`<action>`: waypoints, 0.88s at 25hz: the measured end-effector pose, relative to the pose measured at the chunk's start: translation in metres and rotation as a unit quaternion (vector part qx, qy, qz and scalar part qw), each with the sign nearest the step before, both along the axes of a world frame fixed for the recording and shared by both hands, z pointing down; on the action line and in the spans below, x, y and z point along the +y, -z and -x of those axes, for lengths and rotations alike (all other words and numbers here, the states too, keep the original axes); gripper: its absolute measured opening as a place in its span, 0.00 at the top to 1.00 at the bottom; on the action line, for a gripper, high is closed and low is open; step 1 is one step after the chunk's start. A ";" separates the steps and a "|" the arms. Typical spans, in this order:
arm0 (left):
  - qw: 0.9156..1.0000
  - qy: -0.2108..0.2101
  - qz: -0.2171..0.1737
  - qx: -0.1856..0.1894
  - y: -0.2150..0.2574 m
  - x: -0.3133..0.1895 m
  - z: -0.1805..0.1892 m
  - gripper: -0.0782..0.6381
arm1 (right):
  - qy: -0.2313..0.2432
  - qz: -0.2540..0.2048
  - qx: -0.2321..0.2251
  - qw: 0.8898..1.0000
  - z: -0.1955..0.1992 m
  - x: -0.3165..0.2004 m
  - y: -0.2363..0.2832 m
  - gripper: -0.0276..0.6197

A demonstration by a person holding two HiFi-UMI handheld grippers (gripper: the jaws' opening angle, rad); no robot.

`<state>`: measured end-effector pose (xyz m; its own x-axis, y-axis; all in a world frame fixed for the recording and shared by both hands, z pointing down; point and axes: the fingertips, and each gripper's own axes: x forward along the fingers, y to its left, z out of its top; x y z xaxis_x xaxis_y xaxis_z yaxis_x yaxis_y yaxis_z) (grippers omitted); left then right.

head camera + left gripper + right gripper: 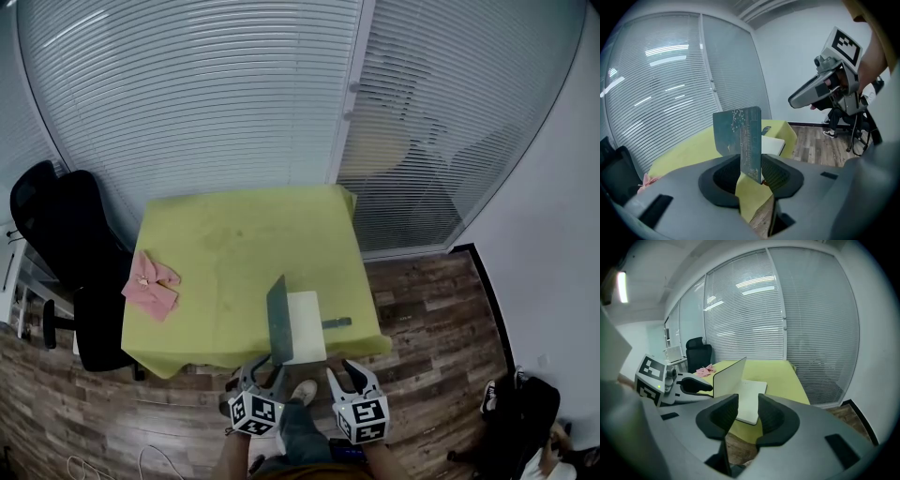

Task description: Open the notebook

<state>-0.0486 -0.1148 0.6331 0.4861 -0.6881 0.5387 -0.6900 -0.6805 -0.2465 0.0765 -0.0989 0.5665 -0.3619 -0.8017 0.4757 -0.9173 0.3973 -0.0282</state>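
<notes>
Table draped in a yellow-green cloth [234, 234], seen from the head view, with slatted blinds [187, 84] behind it. The notebook [307, 328] lies at the near edge of the table, its white page facing up and its dark cover [278, 319] raised to stand roughly upright along the left side. The left gripper [752, 167] is released: its jaws stand apart with the lower corner of the cover between them, the cover close against the jaw nearer the right gripper, with a clear gap to the other. The right gripper [747, 412] is likewise released and empty, held just off the table edge, near the notebook but apart from it. A small dark object [337, 322], too small to tell what it is, lies beside the page's right edge. A crumpled pink cloth [150, 284] rests near the table's left edge, well apart from the notebook. A black chair [56, 225] stands beside the table on the left.
</notes>
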 end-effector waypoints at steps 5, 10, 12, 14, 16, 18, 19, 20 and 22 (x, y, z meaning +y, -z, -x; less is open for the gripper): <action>1.000 0.009 -0.001 0.005 0.001 0.000 0.006 0.68 | 0.005 0.001 0.001 1.000 0.004 0.000 -0.001 0.73; 1.000 0.018 0.004 0.014 -0.001 0.001 0.011 0.68 | 0.007 0.003 0.002 1.000 0.006 0.001 -0.002 0.73; 1.000 0.019 0.005 0.016 -0.001 0.002 0.013 0.69 | 0.006 0.002 0.000 1.000 0.006 0.001 -0.003 0.73; 1.000 0.021 0.006 0.016 -0.001 0.004 0.015 0.69 | 0.007 0.002 -0.002 1.000 0.007 0.002 -0.003 0.73; 1.000 0.023 0.005 0.015 0.000 0.003 0.017 0.69 | 0.008 0.003 -0.003 1.000 0.008 0.001 -0.003 0.73; 1.000 0.026 0.005 0.014 0.000 0.003 0.018 0.70 | 0.011 0.002 -0.004 1.000 0.009 0.000 -0.003 0.73; 1.000 0.027 0.005 0.014 0.000 0.003 0.019 0.70 | 0.012 0.002 -0.005 1.000 0.010 0.001 -0.003 0.73; 0.999 0.029 0.005 0.015 0.000 0.004 0.020 0.71 | 0.012 0.003 -0.005 1.000 0.010 0.001 -0.002 0.73; 0.999 0.033 0.005 0.017 -0.001 0.005 0.022 0.72 | 0.013 0.003 -0.005 1.000 0.011 0.001 -0.003 0.73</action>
